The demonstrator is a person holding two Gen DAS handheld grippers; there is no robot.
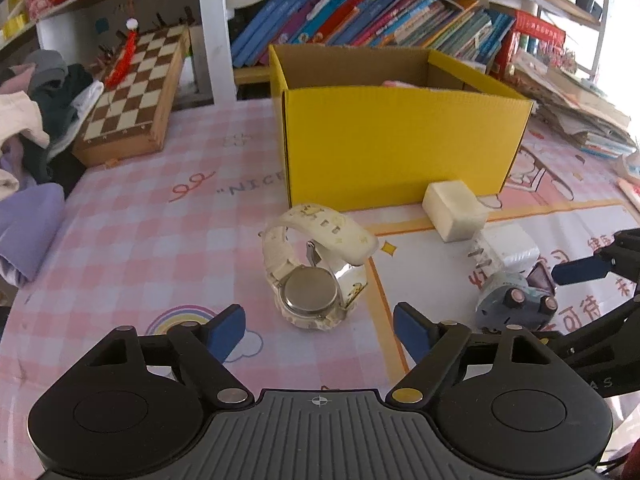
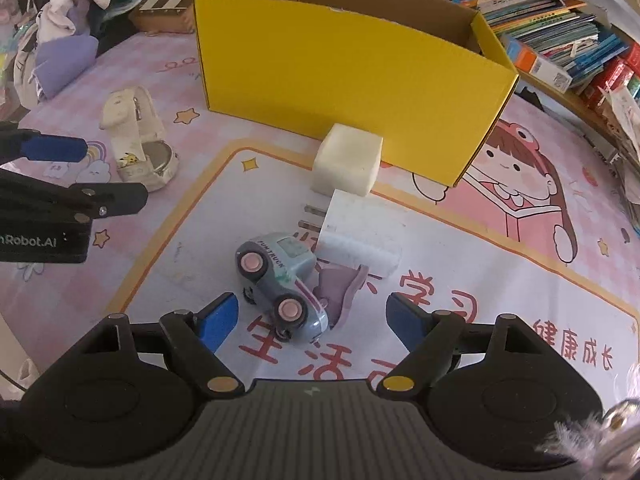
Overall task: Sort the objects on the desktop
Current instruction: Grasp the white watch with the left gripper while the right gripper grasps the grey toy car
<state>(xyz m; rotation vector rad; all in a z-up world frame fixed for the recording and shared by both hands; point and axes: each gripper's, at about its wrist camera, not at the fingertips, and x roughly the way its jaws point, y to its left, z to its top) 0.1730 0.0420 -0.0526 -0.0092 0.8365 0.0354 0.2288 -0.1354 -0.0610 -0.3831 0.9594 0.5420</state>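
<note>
both grippers hover with fingers apart and empty: left gripper (image 1: 320, 330) before the white wristwatch (image 1: 316, 270), right gripper (image 2: 314, 322) around the toy truck (image 2: 280, 282). next, probably, each closes and lifts its item into the yellow box (image 1: 400, 140) at upper centre.

The box (image 1: 400, 140) sits on the surface (image 1: 160, 220), toward the back edge, with books (image 1: 360, 12) on the shelf behind it. The chessboard (image 1: 132, 92) lies left of the box, near a pile of clothes (image 1: 36, 120) at the left edge. The watch (image 1: 316, 264) stands before my left fingers (image 1: 226, 330). The foam block (image 2: 348, 158) touches the box front. The plug (image 2: 356, 236) lies just before the block, and the toy car (image 2: 280, 284) lies on its side against the plug, before my right fingers (image 2: 218, 322).
</note>
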